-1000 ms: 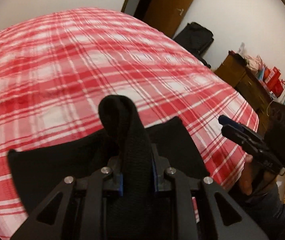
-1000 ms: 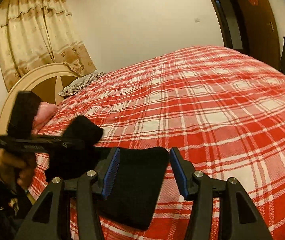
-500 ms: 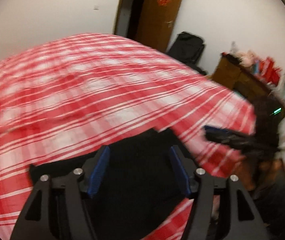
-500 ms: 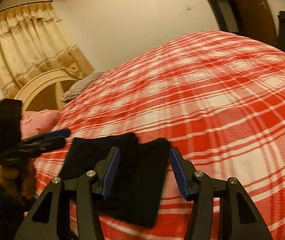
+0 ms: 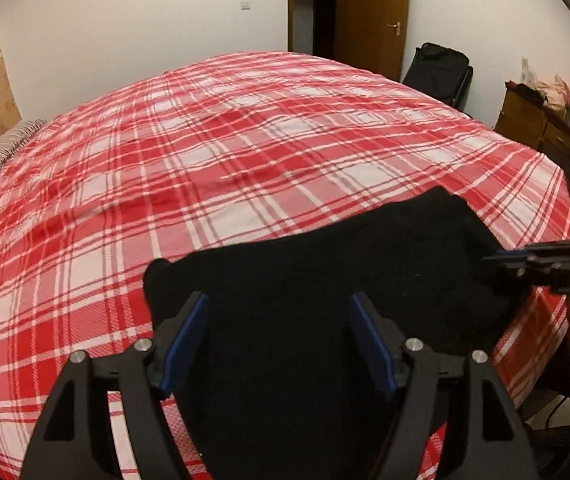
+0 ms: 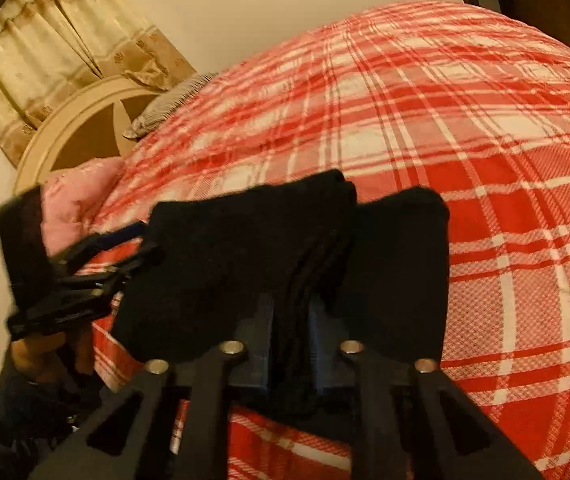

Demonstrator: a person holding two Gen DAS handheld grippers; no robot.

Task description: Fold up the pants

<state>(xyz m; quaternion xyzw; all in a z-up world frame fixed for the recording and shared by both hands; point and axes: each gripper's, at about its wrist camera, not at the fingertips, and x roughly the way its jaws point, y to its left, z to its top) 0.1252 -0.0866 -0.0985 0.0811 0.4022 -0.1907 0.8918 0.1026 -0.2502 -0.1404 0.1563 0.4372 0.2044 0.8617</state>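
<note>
Black pants (image 5: pixel 325 256) lie folded near the front edge of a bed with a red and white plaid cover (image 5: pixel 245 140). My left gripper (image 5: pixel 280 300) hovers over their left part, jaws opening, with cloth below the blue pads and no pad touching it. In the right wrist view the pants (image 6: pixel 225 260) bunch into a raised ridge, and my right gripper (image 6: pixel 291 316) is closing, its pads pressing that ridge. The right gripper (image 5: pixel 501 258) shows at the right edge of the left wrist view, the left gripper (image 6: pixel 145 240) at the left of the right wrist view.
A striped pillow (image 5: pixel 1 152) and a pink one (image 6: pixel 81 200) lie by the round headboard (image 6: pixel 69 128) under curtains. A brown door (image 5: pixel 369 12), a black bag (image 5: pixel 437 72) and a cluttered wooden dresser (image 5: pixel 533 120) stand beyond the bed. A person's hand (image 6: pixel 41 352) holds the left gripper.
The left gripper let go of the fold of pants it held and opened wide. The right gripper, open before, has closed on a ridge of the pants. Both tipped down toward the bed.
</note>
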